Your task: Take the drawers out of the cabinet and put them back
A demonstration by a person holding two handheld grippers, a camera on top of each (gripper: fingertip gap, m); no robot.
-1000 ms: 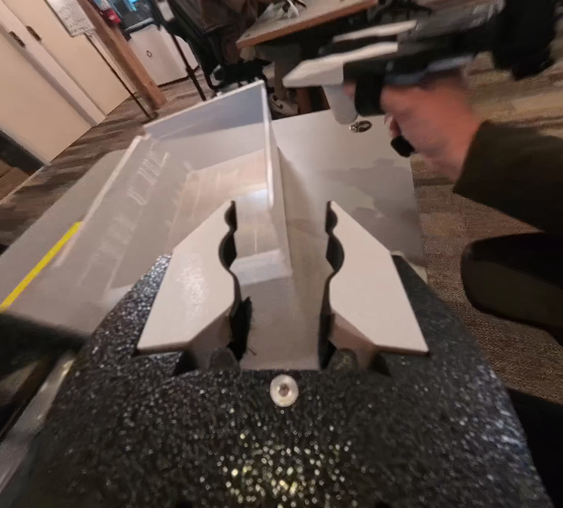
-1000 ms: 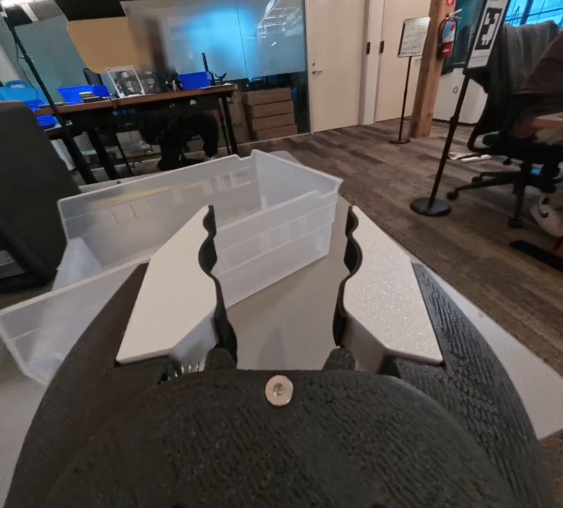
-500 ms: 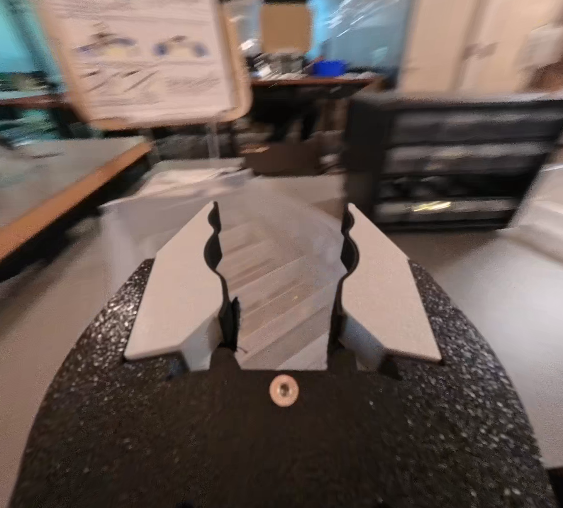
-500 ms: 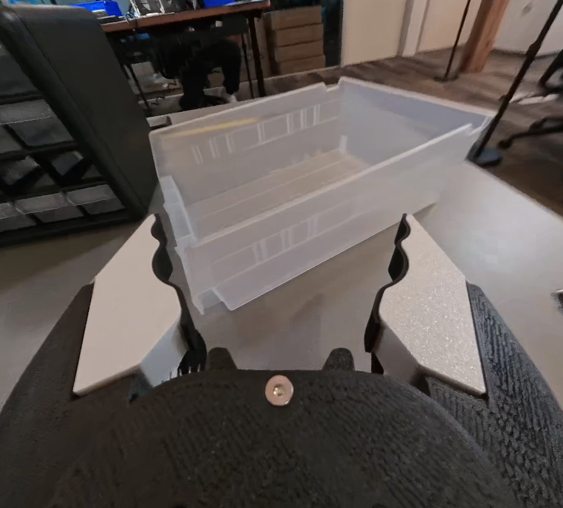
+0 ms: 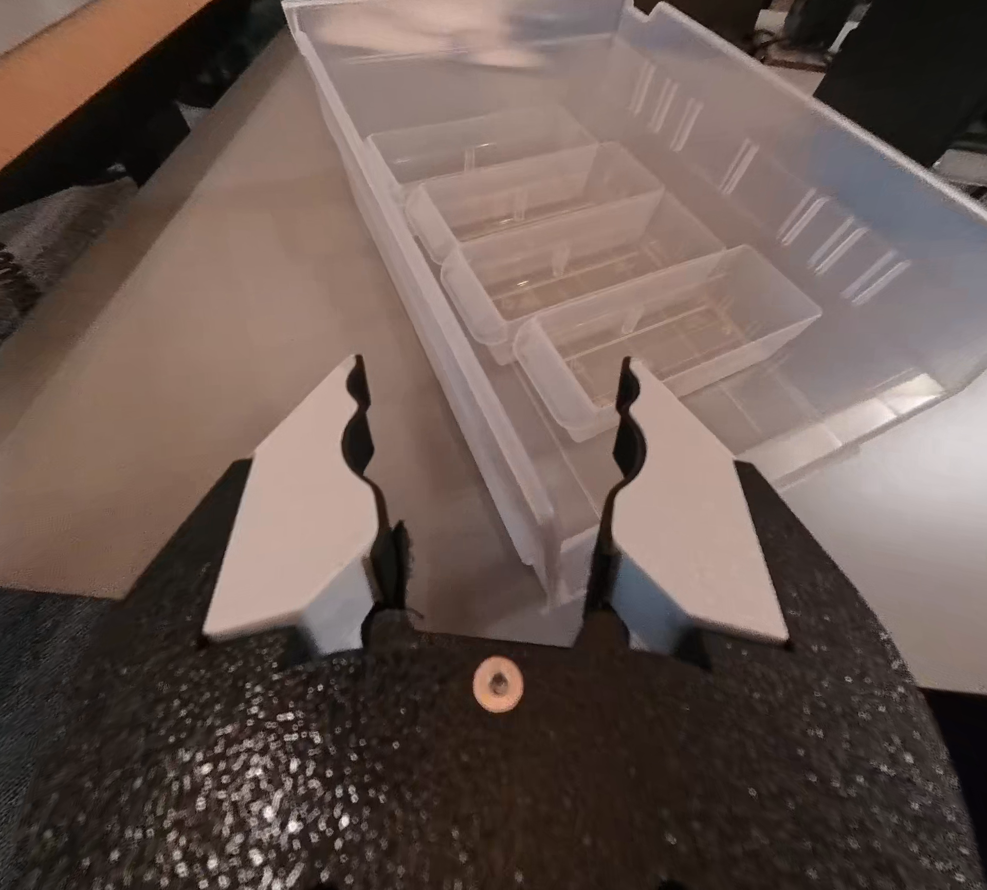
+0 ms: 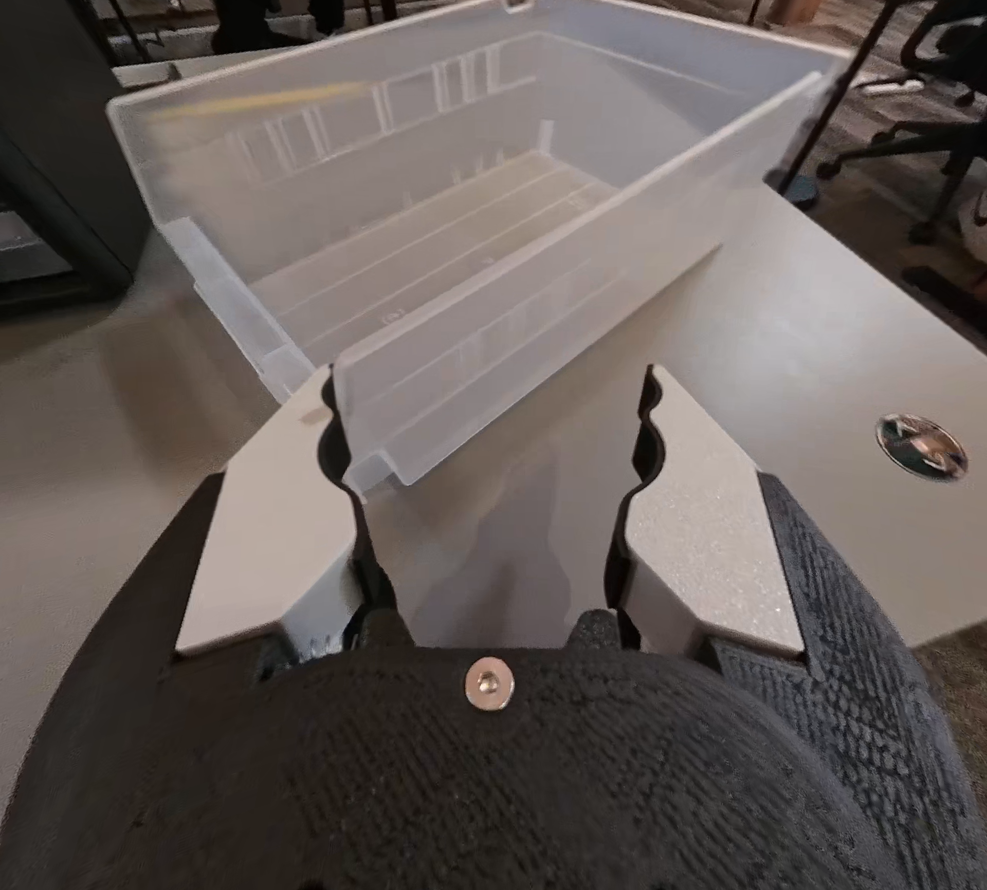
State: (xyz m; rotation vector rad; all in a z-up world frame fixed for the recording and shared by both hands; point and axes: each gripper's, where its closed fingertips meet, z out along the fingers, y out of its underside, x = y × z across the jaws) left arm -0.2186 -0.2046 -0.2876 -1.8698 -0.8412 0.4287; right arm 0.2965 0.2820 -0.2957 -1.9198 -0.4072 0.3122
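A large translucent drawer (image 5: 747, 159) lies on the grey table (image 5: 187, 330), with several small clear drawers (image 5: 667, 325) inside it. My left gripper (image 5: 491, 378) is open and empty; the drawer's near long wall runs in between its fingers. In the right wrist view a large translucent drawer (image 6: 427, 202) lies on the table (image 6: 801, 330). I cannot tell if it is the same drawer. My right gripper (image 6: 490, 376) is open and empty, with the drawer's near corner between its fingers, close to the left finger (image 6: 288, 480). The black cabinet (image 6: 53, 117) stands at the far left.
A round metal grommet (image 6: 921, 445) sits in the table to the right of my right gripper. An office chair (image 6: 940, 53) and a stand pole (image 6: 876, 42) are beyond the table's right edge. A wooden-edged table (image 5: 133, 5) stands at the left.
The left wrist view has swung around and now looks down on the drawer with the small drawers. My right gripper has opened wider and moved in to the drawer's corner.
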